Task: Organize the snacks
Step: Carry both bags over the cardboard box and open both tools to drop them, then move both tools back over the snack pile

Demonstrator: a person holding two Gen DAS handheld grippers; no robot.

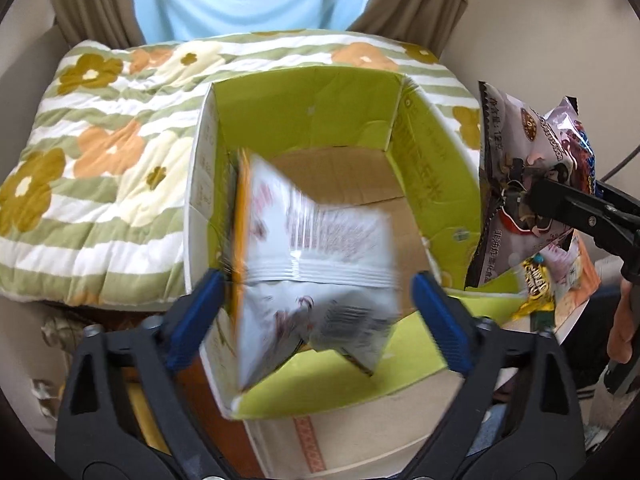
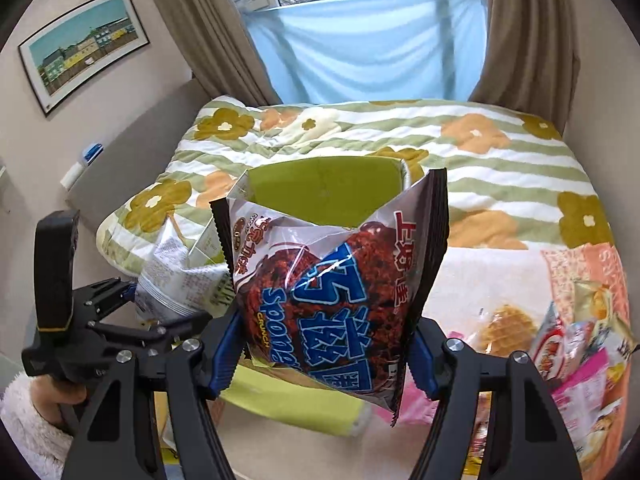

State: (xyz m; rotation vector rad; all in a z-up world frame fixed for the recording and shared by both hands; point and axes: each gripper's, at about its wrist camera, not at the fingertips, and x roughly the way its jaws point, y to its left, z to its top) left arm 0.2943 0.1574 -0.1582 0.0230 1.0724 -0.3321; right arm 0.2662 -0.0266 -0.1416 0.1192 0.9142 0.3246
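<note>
The white snack bag (image 1: pixel 316 264) is blurred, its printed back and crimped seam facing up, over the open cardboard box (image 1: pixel 424 184) with lime-green inner walls that sits at the near edge of the flowered quilt (image 1: pixel 100 152). The left gripper (image 1: pixel 316 308) stands wide open, its blue pads clear of the white bag on both sides. The right gripper (image 2: pixel 326 350) is closed on a chocolate snack bag (image 2: pixel 332 280) with blue lettering, pads pressing both side seams, the bag upright above the box's near flap. Only the left view looks down to the brown box floor. Only the right view shows the pile of other snacks (image 2: pixel 576 344) at the quilt's right edge, a framed picture (image 2: pixel 84 48) and a hand in a fluffy white sleeve (image 2: pixel 28 428).
</note>
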